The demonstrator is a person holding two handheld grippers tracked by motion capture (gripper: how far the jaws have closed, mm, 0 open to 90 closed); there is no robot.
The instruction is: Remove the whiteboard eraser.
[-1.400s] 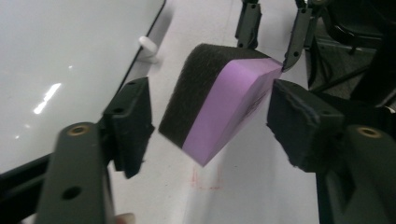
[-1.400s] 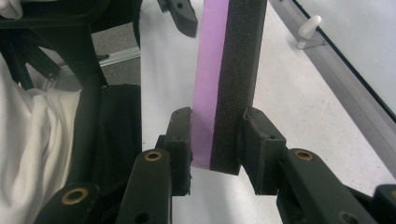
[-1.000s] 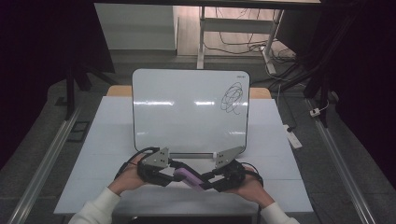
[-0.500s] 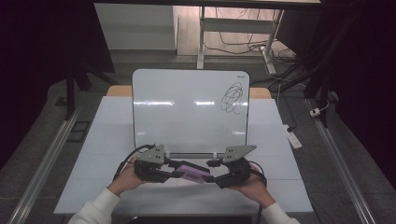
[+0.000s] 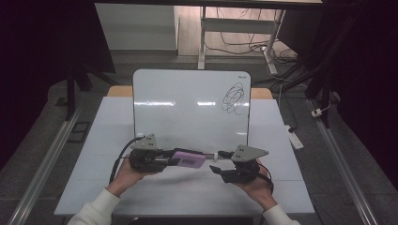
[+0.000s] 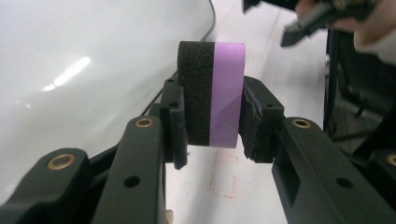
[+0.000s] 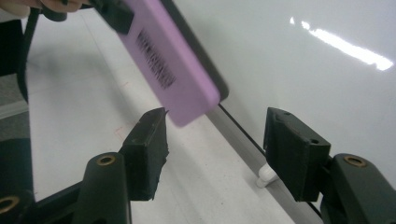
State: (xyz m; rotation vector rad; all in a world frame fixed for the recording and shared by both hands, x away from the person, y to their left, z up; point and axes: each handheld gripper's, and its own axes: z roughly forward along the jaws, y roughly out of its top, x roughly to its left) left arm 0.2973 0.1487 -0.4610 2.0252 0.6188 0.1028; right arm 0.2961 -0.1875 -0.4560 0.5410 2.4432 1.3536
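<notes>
White table [image 5: 117,140], person seated at the near edge, both forearms in from the bottom of the high view. A whiteboard [image 5: 187,108] stands propped on the table, leaning back, its lower edge just beyond the two grippers; a black scribble [image 5: 233,98] sits in its upper right corner, the rest of the face wiped clean and glaring under the lights. A small white object [image 5: 294,139] lies on the table's right edge, well apart from the hands; too small to identify. Floor behind the table carries loose cables [image 5: 244,42] and desk legs. Left gripper [image 5: 162,159] points rightward along the board's foot, jaws clamped on the whiteboard eraser [image 5: 189,158]: in the left gripper view the pads press both narrow sides of the eraser [image 6: 212,93], black felt face toward the board, purple back toward the table's open side. Eraser held off the table, just in front of the board's lower edge, its free end reaching toward the right gripper [image 5: 219,168]. Right gripper's jaws have just been opening and now stand well apart, nothing pinched; in the right gripper view the eraser's purple end [image 7: 173,65] hangs above and beyond the gap, clear of both pads. Faint red marks on the tabletop under the left gripper. Nothing lies between the eraser and the board face. No containers on the table.
</notes>
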